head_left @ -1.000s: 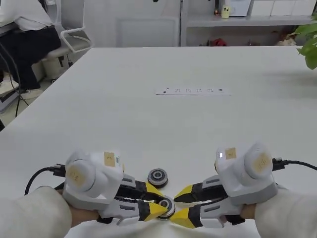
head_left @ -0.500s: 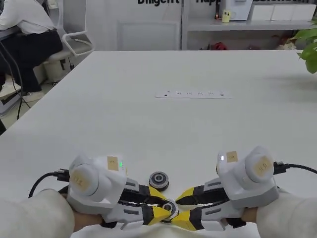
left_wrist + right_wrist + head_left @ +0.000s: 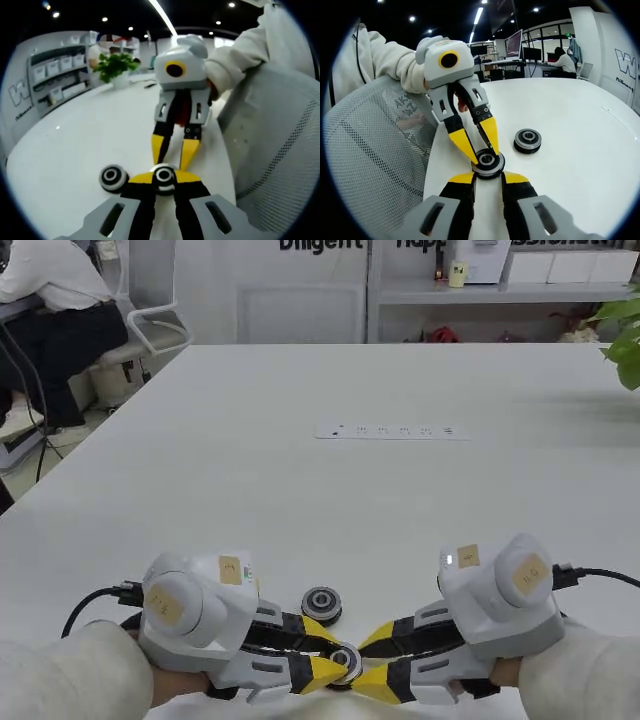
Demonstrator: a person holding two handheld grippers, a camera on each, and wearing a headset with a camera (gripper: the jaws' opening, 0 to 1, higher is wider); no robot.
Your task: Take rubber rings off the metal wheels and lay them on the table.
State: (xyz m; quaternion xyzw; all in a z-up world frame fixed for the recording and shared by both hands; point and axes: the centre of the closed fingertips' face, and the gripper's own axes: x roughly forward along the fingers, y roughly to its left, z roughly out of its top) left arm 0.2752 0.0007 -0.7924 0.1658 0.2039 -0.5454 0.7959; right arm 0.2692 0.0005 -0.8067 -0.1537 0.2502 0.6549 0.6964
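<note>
While closing on the metal wheel (image 3: pixel 164 176) from both sides, pinching it between the yellow tips of the left gripper (image 3: pixel 162 178), with the wheel lying flat on the white table (image 3: pixel 300 490) close to its near edge. Carrying a black rubber ring (image 3: pixel 500 166) around the rim, not yet taken off. Meeting the wheel head-on with the right gripper (image 3: pixel 488 178), with jaws parted about as wide as the wheel and tips lying at its near rim; squeezing or merely touching, cannot tell. Pointing inward tip to tip in the head view, low over the tabletop, with hands in pale sleeves (image 3: pixel 60 670) behind the white housings. Leaving a second wheel (image 3: pixel 321 602) lying flat just beyond the pinched one, near but not touching, with its own dark ring on. Showing, farther out, a power strip (image 3: pixel 392 431) lying across the table's middle, a plant (image 3: pixel 625 335) leaning in at the right edge, a seated person (image 3: pixel 45 300) past the far left corner, and a mesh chair back (image 3: pixel 375 150) curving close beside the grippers in both gripper views.
</note>
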